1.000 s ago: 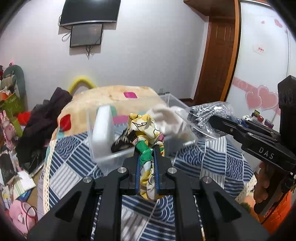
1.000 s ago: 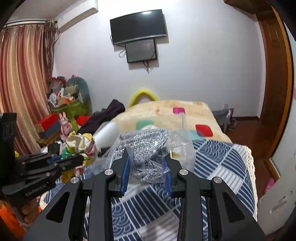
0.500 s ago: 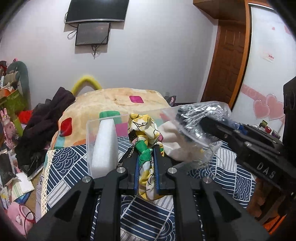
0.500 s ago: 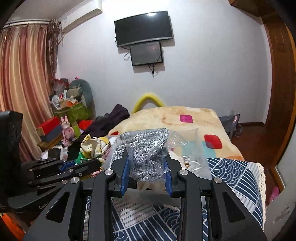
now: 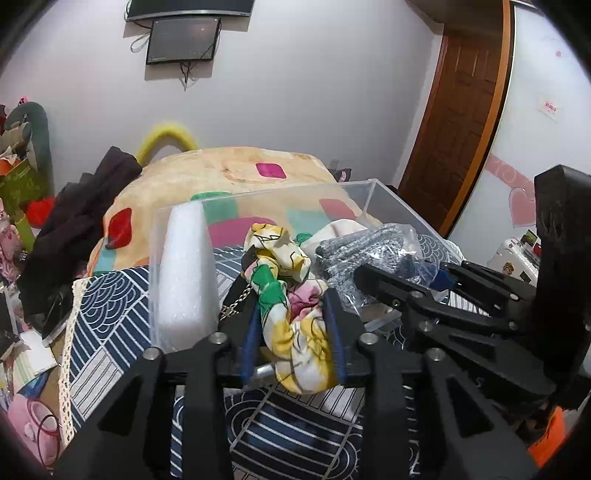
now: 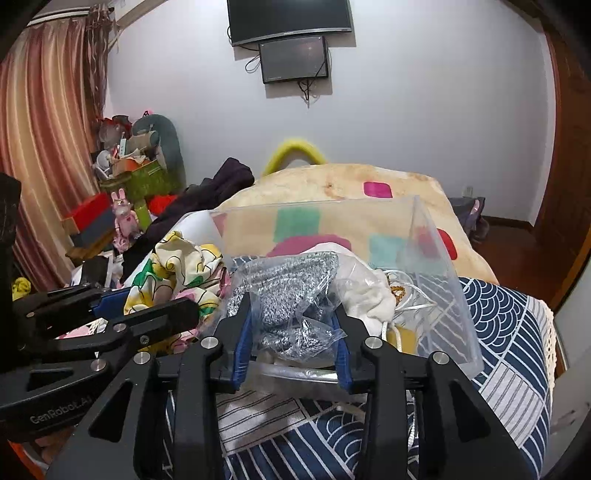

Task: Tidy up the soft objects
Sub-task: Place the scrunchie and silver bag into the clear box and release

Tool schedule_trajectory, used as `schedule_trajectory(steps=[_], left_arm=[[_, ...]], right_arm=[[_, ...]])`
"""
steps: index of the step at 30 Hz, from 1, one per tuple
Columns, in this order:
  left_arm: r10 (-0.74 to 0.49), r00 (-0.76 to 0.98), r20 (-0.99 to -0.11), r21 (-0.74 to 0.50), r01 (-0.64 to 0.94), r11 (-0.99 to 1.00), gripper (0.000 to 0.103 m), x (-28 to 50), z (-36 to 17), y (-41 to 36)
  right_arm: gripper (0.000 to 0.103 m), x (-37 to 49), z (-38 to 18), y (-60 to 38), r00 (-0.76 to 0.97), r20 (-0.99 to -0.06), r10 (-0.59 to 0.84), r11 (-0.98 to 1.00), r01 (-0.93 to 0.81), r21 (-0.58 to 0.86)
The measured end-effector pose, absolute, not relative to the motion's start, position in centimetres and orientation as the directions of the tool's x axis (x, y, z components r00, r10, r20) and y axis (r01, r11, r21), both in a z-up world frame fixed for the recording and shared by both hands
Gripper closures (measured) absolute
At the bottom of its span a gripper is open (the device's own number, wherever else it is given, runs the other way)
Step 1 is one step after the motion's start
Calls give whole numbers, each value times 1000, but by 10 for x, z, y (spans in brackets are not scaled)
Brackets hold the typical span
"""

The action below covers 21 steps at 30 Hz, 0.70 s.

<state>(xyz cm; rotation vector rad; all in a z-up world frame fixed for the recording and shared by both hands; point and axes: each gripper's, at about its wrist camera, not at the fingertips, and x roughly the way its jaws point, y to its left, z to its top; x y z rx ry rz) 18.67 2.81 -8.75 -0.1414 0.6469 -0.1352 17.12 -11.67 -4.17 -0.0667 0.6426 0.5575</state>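
Left wrist view: the left gripper [image 5: 291, 325] clamps a floral cloth [image 5: 291, 295] over the clear plastic bin [image 5: 391, 206], which sits on a navy patterned bedspread [image 5: 110, 325].

Right wrist view: the right gripper [image 6: 291, 332] grips a bagged silver scrubber [image 6: 288, 295] at the bin's near edge; a wall-mounted TV [image 6: 288, 16] and striped curtains [image 6: 44, 147] lie behind.

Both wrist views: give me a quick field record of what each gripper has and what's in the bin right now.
left gripper: jaws wider than half a second ago, floral cloth between the pads, grip uncertain
right gripper: bagged silver scrubber between the pads, grip uncertain
clear bin: on the blue patterned bedspread
bin contents: white foam block upright at left end; white cloth; white cord
items' position: both over the bin's near edge
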Motion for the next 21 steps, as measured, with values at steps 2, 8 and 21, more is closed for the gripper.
schedule_trajectory(steps=[2,8,21], left_arm=[[-158,798,-582,-159,79,984,70,180,-85,27],[-135,837,-530,-137,73,988,62,155,-72,27],[-105,948,-299,-82,84,993,40,73,-11,17]], right_arm=[[59,169,-37,-121,661,-581,475,852,-511,116],[38,151,-17,-143,702,-525,481,862,-487,139],[25,85,40,-167,815,-306,492,868,-486,100]])
